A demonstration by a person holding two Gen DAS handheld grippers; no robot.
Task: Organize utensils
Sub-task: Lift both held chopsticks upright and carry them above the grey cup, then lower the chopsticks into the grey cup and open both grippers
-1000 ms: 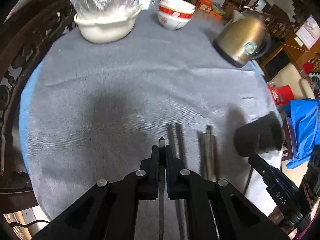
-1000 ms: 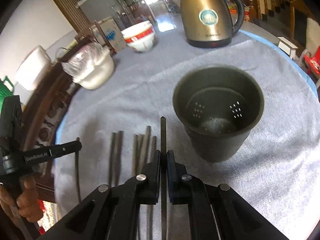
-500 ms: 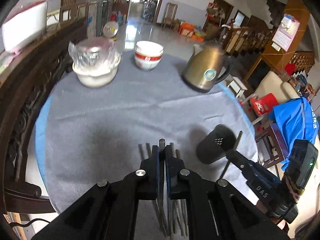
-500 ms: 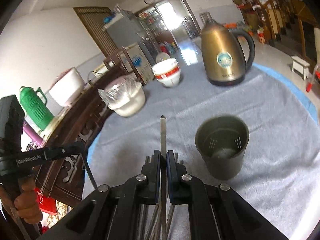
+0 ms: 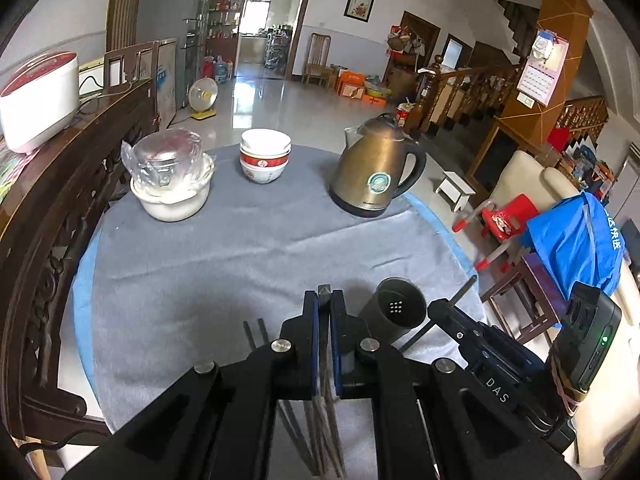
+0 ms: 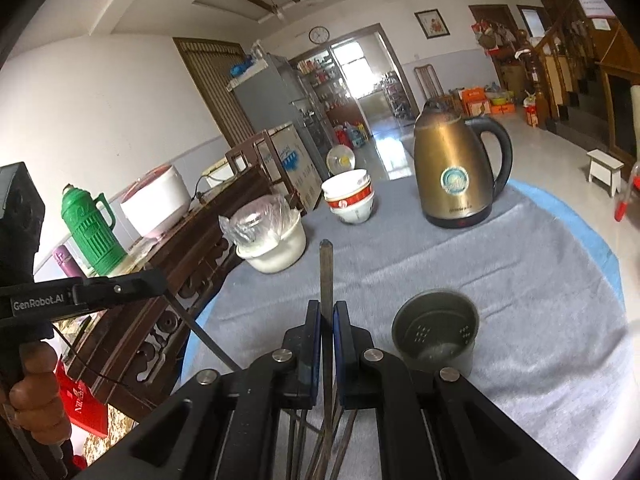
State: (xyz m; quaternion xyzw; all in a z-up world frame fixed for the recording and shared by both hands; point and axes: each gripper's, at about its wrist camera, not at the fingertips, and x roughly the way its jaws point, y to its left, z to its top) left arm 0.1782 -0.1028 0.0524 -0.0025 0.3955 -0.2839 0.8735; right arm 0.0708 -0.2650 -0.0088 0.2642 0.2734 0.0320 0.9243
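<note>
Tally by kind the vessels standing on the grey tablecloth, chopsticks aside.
Kettle: 1
Dark perforated utensil holder: 1
Stack of red-banded bowls: 1
White pot covered with plastic wrap: 1
Total: 4

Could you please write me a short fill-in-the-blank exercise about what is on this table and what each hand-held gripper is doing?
1. Each hand-held gripper, left and right, is shut on one ____.
2. The dark holder stands upright and has ____ chopsticks in it.
3. The stacked bowls carry a ____ band.
4. More chopsticks lie on the grey ____.

Missing words: chopstick; no; red; cloth
</note>
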